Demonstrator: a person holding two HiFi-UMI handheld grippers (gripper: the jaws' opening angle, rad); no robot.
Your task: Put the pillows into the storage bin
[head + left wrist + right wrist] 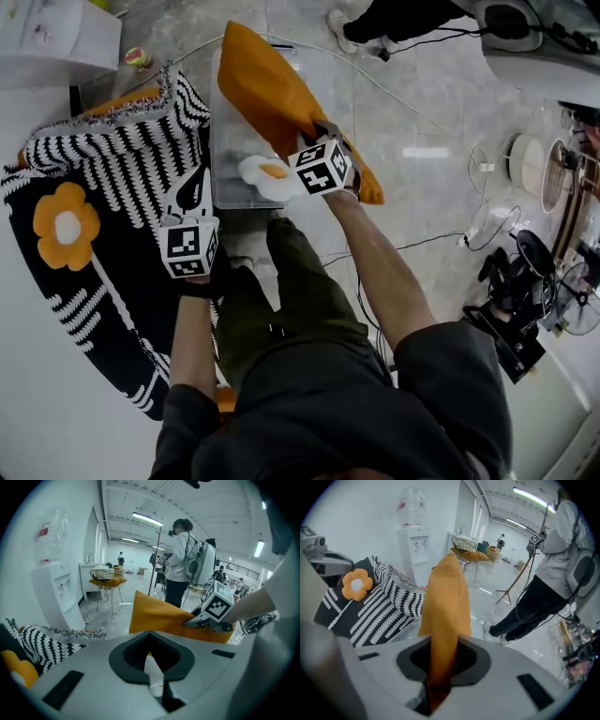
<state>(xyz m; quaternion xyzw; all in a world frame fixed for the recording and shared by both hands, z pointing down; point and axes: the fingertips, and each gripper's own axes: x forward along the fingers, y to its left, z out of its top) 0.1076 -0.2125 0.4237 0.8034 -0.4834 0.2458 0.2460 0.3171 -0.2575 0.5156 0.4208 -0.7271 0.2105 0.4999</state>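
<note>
— What colours are you getting?
— I see a plain orange pillow [272, 94], a white egg pillow [265, 178] with a yellow yolk, and a black-and-white striped pillow [131, 159] with an orange, white-centred flower [66, 225]
— The floor [422, 103]?
— Grey marble; the bin [230, 150] is clear

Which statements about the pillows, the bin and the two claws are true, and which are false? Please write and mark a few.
1. The right claw grips the orange pillow. True.
2. The orange pillow lies flat on the floor. False: it is held up over the clear bin.
3. A striped cloth with an orange flower lies left of the bin in the head view. True.
4. The left claw is empty. False: a white thing is pinched in it.
</note>
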